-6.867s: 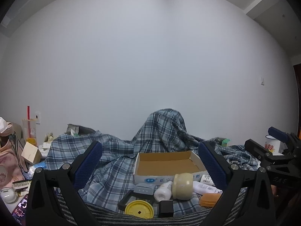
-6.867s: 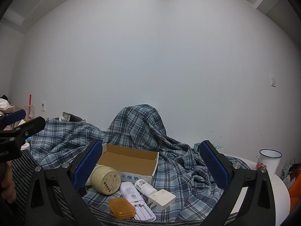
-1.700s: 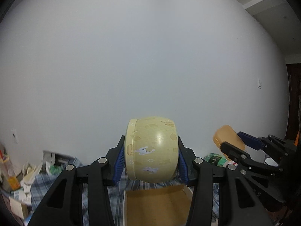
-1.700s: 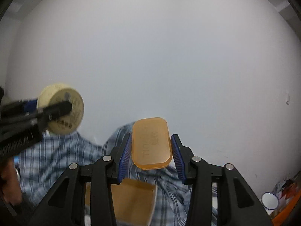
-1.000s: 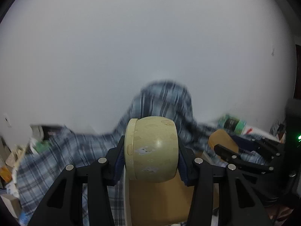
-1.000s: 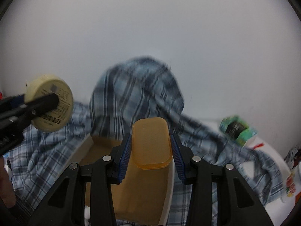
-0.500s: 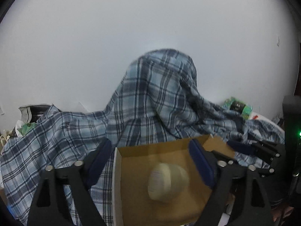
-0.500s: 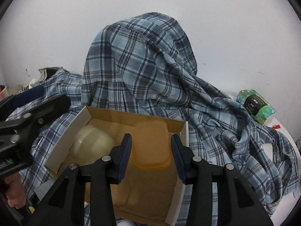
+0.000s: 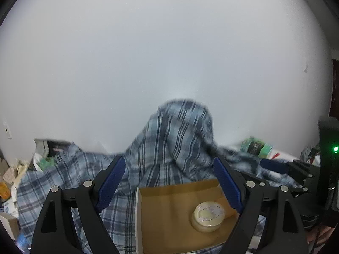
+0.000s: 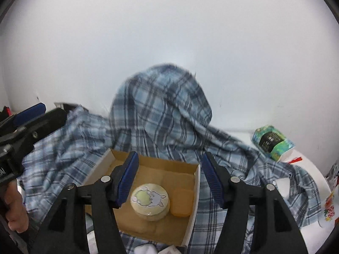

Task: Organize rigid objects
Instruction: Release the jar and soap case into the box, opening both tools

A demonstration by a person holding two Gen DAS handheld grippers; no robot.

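Both grippers (image 9: 169, 185) (image 10: 169, 176) open, empty, the right's jaws just widening; plaid cloth (image 10: 161, 110) seemingly covers table, white wall (image 10: 169, 31)

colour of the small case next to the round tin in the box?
Orange case; clearest in the right wrist view.

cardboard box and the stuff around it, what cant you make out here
- Cardboard box: near end cut off by the right wrist view's bottom edge.
- Orange case: mostly hidden behind a finger in the left wrist view.
- Plaid cloth: conceals whatever props it up.
- Green packet: print too small.
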